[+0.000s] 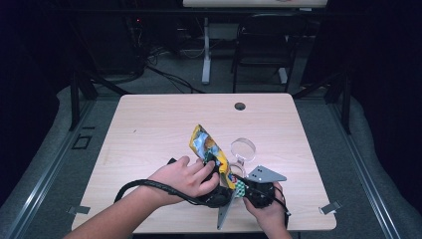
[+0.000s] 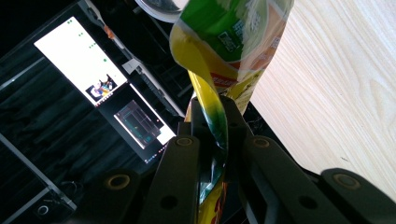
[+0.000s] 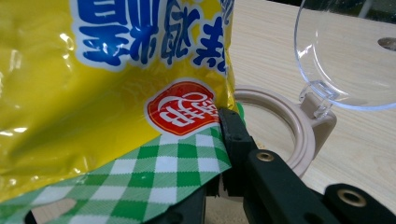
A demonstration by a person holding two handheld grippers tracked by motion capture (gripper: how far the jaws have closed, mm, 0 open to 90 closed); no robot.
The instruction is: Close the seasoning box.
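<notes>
I have the bag (image 1: 210, 152) pinched from two sides, lifted over the table (image 1: 149, 129) near its front edge, right of the middle. My left gripper (image 1: 215, 167) is clamped on a folded yellow edge of the bag (image 2: 219, 56); in the left gripper view the jaws stand together with that strip squeezed between them, the rest of the bag rising above them. My left hand (image 1: 186, 177) wraps the gripper body, its cable looping back toward the front edge.

My right gripper (image 1: 244, 186) is clamped on the bag's green checked end; in the right gripper view the jaws are closed on that checked strip of the bag (image 3: 116, 93), with the red seal just above them. My right hand (image 1: 268, 209) sits close to the front edge.

Just behind my right gripper stands a container (image 1: 242, 158) with a beige rim (image 3: 294, 126) and a clear lid (image 3: 348, 51) tipped up on its hinge. It stands on the table's right half, just beside the bag.
</notes>
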